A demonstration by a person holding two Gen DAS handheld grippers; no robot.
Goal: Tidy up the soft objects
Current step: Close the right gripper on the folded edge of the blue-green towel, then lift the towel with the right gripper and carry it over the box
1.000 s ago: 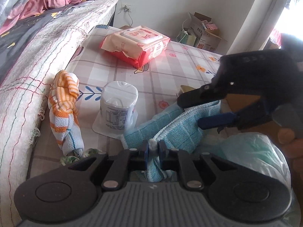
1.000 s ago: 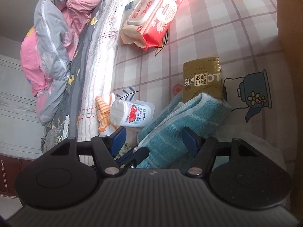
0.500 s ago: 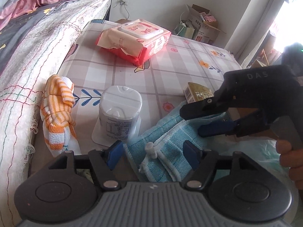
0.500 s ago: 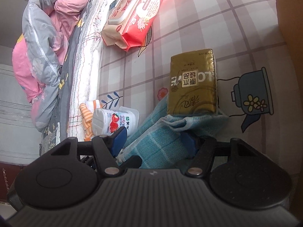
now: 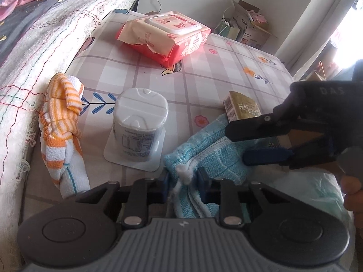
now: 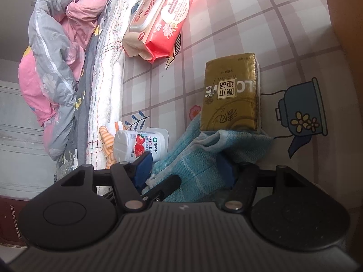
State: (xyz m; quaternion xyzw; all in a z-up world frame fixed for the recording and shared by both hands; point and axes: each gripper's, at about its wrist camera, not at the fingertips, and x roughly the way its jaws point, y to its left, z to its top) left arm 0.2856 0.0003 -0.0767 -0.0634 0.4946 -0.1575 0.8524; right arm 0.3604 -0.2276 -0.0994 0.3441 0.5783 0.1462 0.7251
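Observation:
A folded light-blue cloth (image 5: 204, 149) lies on the checked mat (image 5: 204, 72), its far end against a gold tissue pack (image 5: 242, 108). My left gripper (image 5: 183, 180) is closing on the cloth's near corner, which bunches between the pads. My right gripper (image 5: 236, 146) comes in from the right, a person's hand (image 5: 351, 195) behind it. In the right wrist view the right gripper (image 6: 183, 168) straddles the blue cloth (image 6: 195, 158) with jaws apart. Its left pad (image 6: 143, 167) stands clear of the cloth's edge. An orange-striped cloth (image 5: 59, 117) lies knotted at the left.
An upturned white tub (image 5: 140, 127) stands between the two cloths. A red wipes pack (image 5: 165, 36) lies at the mat's far end. The bed edge (image 5: 34, 34) runs along the left. A pale green soft bundle (image 5: 306, 185) sits near right. Cardboard boxes (image 5: 247, 27) stand by the wall.
My left gripper let go of the blue cloth's corner, opened wide, then closed on the corner again. The cloth's far fold slid back, baring more of the gold pack.

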